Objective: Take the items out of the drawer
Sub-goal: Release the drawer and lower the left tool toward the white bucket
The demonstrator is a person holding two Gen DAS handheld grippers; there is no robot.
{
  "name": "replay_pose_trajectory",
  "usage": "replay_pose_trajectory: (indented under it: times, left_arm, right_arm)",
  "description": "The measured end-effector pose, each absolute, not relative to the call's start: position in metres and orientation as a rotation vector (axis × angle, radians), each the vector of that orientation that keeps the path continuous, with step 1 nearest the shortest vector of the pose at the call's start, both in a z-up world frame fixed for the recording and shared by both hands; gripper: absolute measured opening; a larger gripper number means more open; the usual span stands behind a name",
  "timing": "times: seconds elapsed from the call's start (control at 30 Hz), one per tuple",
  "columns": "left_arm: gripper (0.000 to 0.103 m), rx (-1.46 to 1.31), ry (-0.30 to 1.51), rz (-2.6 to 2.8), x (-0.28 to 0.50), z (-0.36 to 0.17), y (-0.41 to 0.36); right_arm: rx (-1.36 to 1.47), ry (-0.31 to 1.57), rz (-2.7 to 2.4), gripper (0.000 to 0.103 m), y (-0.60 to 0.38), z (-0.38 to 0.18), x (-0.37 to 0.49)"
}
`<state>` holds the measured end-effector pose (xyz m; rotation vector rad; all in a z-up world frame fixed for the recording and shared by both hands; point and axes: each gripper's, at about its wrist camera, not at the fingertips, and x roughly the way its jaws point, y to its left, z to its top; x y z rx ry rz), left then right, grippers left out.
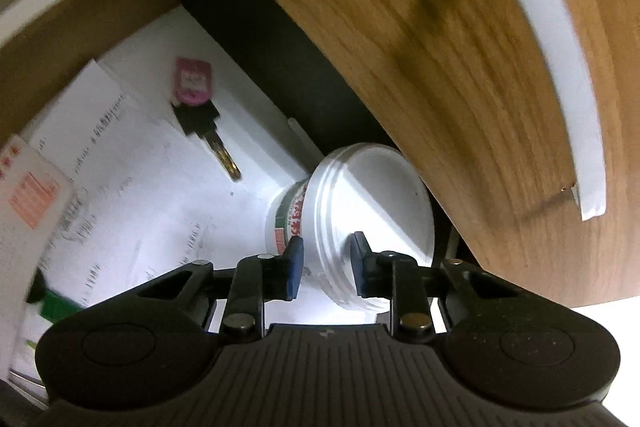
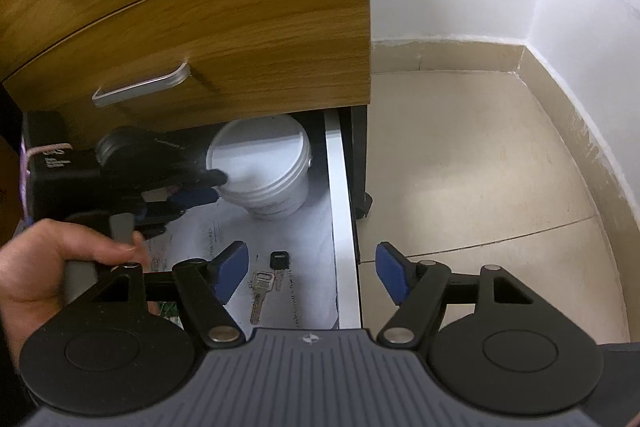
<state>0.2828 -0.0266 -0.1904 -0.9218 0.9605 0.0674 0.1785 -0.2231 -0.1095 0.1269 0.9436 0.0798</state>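
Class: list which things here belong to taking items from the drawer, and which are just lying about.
Belong to the job: open drawer, white tub, keys, papers, left tool, right tool.
Lying about: closed drawer's handle, floor tiles.

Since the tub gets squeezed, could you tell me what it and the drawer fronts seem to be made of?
Tub: white, slightly glossy, ridged rim, likely plastic. Drawer fronts: wood-grain pattern, flat sheen, probably laminate rather than solid wood.

Left gripper [image 1: 326, 267] clamped — right gripper [image 2: 312, 273] spread wide.
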Motion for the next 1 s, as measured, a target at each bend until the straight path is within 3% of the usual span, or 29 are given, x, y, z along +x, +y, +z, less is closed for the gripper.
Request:
replay_pose_trajectory:
  times: [0.17,0.3,0.43,0.63,0.8,1.0]
  left_arm:
    - [0.011,-0.843,1.009,0.032,0.287,-0.179,-0.021]
    - [0.012,-0.783,1.032,-0.001,0.301,-0.171,-0.022]
    - [0.018,-0.783,1.034,-0.048,0.315,-0.166,-0.035]
    - [0.04,-0.865,1.059,-0.016,0.307,-0.2,-0.041]
    - [0.033,-1.018,1.02,0.017,0.299,-0.219,-0.04]
    - [0.03,-1.005,0.985,0.057,0.305,-0.213,-0.042]
  right_arm:
    - [0.115,0.945,0.089,0.076,-0.221,-0.109,0.177]
    - [0.113,0.943,0.089,0.076,-0.22,-0.109,0.177]
    - [0.119,0.945,0.083,0.076,-0.221,-0.109,0.178]
    - [0.129,0.946,0.076,0.077,-0.222,-0.111,0.178]
    - [0.129,0.949,0.074,0.077,-0.222,-0.112,0.179]
    - [0.114,0.944,0.085,0.077,-0.22,-0.112,0.18]
